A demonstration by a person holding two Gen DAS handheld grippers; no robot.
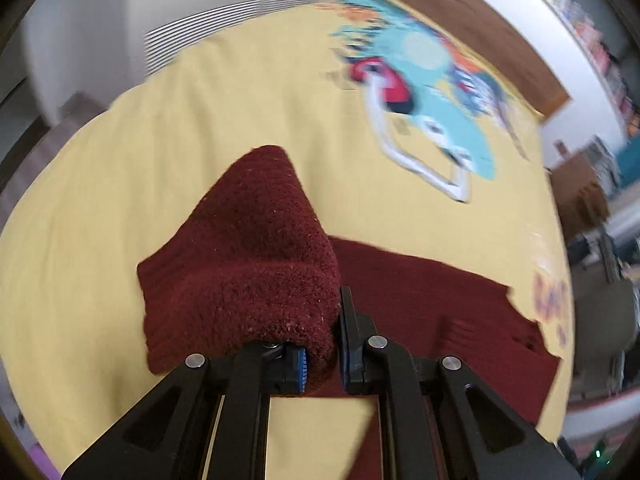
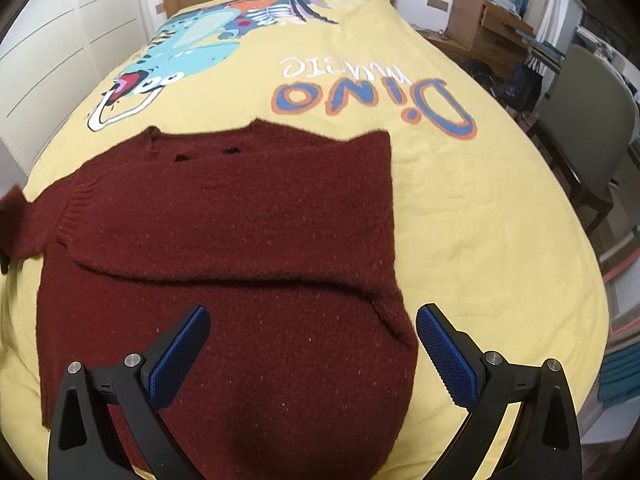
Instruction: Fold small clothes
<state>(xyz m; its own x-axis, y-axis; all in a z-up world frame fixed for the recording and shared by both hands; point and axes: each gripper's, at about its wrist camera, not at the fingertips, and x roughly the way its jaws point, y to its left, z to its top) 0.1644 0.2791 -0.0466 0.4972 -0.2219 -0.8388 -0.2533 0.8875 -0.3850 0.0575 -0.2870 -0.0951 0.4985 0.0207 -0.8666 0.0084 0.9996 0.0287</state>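
Left wrist view: left tongs (image 1: 322, 354) pinch a raised sleeve of the maroon sweater (image 1: 256, 264) above the yellow bed cover (image 1: 200, 120).

Right wrist view: right tongs (image 2: 313, 350) spread, empty, above the sweater (image 2: 240, 220), which lies flat on the bed.

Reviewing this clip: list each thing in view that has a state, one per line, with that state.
Left hand-held gripper: shut on the sweater sleeve.
Sweater sleeve: pinched and lifted off the bed, bunched over the fingers.
Maroon sweater: lying flat on the bedspread, one side already folded over its body.
Right hand-held gripper: open, holding nothing, above the sweater's lower part.
Yellow bedspread: spread smooth over the bed.
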